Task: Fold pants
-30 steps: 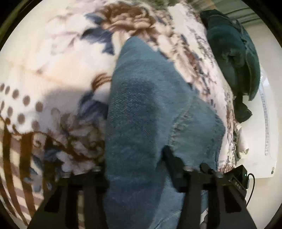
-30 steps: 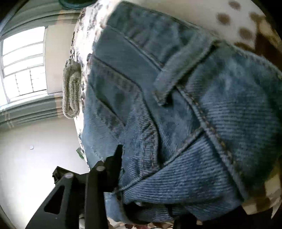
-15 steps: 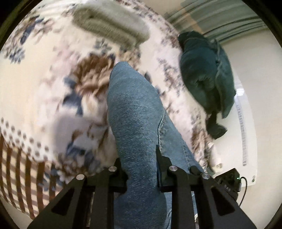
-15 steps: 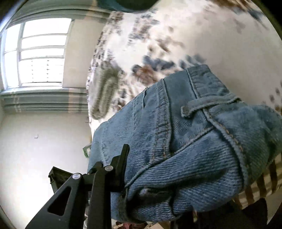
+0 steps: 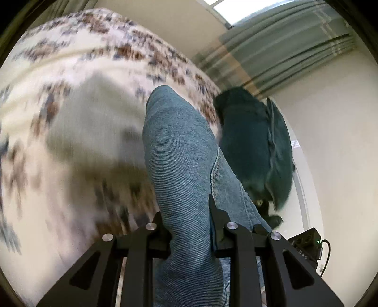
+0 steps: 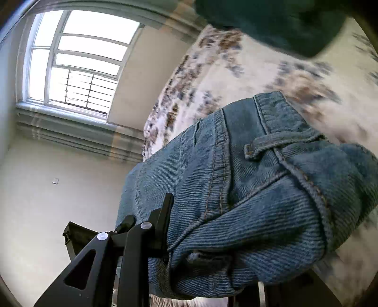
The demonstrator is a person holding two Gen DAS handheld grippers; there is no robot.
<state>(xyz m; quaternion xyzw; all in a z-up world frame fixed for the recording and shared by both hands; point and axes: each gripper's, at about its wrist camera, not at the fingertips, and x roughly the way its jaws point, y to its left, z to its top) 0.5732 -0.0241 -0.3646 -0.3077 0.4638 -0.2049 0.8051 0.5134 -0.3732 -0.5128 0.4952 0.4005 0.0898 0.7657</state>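
The blue denim pants (image 5: 184, 165) fill the middle of the left wrist view, bunched and lifted above the floral blanket (image 5: 78, 122). My left gripper (image 5: 186, 217) is shut on a fold of the denim. In the right wrist view the waistband with a belt loop (image 6: 271, 146) of the pants (image 6: 236, 193) is held up. My right gripper (image 6: 226, 226) is shut on the waistband; only its left finger (image 6: 163, 217) shows, the right one is hidden behind denim.
A dark green garment (image 5: 255, 146) lies on the bed to the right of the pants; it also shows at the top of the right wrist view (image 6: 271, 21). A window (image 6: 75, 66), curtains (image 5: 271, 47) and pale walls lie beyond the blanket (image 6: 236, 78).
Both grippers have lifted the pants and swung forward over the bed. The views tilted up toward wall, curtain and window. The folded grey cloth left both views. The grips stayed shut.
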